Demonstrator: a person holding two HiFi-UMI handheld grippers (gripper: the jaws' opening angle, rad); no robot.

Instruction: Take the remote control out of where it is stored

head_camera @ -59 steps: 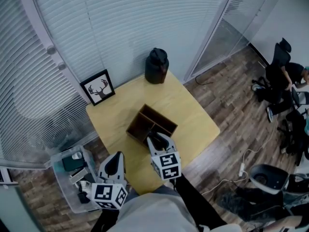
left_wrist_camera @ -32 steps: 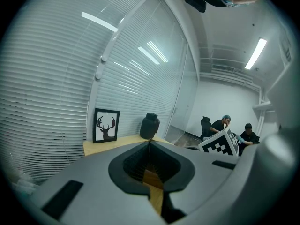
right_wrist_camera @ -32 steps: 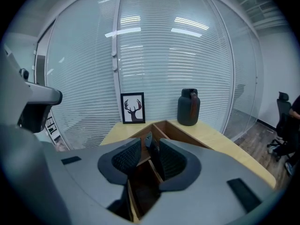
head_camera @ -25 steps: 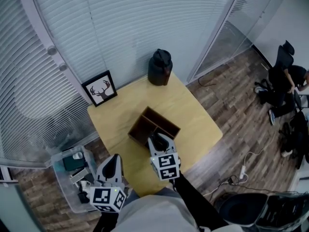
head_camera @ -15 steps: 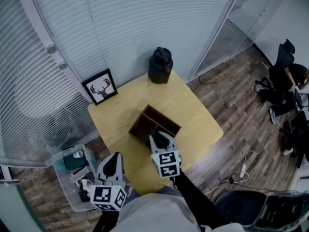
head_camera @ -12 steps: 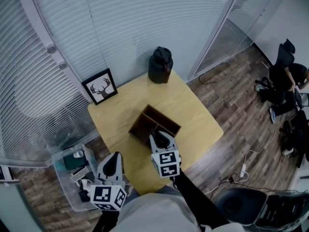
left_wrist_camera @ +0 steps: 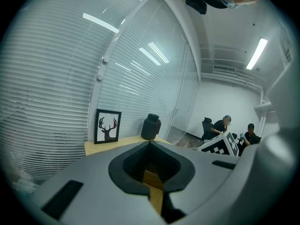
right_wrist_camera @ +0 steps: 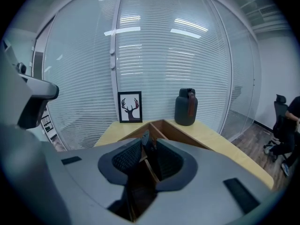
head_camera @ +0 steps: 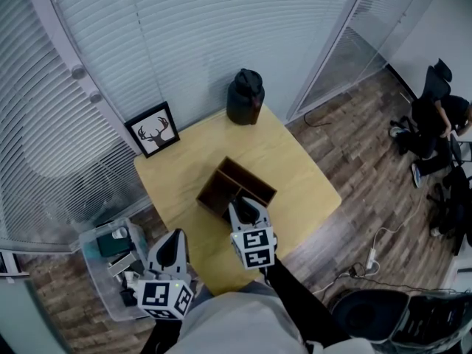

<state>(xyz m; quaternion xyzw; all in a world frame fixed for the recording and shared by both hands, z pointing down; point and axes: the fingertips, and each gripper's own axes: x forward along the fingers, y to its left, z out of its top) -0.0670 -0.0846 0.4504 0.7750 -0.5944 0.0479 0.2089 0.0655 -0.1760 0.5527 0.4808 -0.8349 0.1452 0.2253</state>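
On the middle of the table: a wooden box stands open at the top, with a divider splitting it into compartments.
Remote control: a slim dark piece, by my reading the remote, stands on end at the box's 6 o'clock side, close to the divider. I cannot tell which compartment it rises from.
Right gripper: it reaches in from 6 o'clock with its jaws clamped on that dark piece, pinching its flat sides, probably so it can be drawn straight up.
Left gripper: it is held at the box's 7 o'clock, off the table edge, jaws pressed together with nothing between them, likely to keep clear of the lift.
Box contents: nothing else is seen, though the gripper hides the near part.
Jug: dark, at the box's 12 o'clock.
Picture frame: a deer print at 10 o'clock, by the blinds.
Floor bin: clear plastic, at 8 o'clock, holding small odds and ends too small to name.
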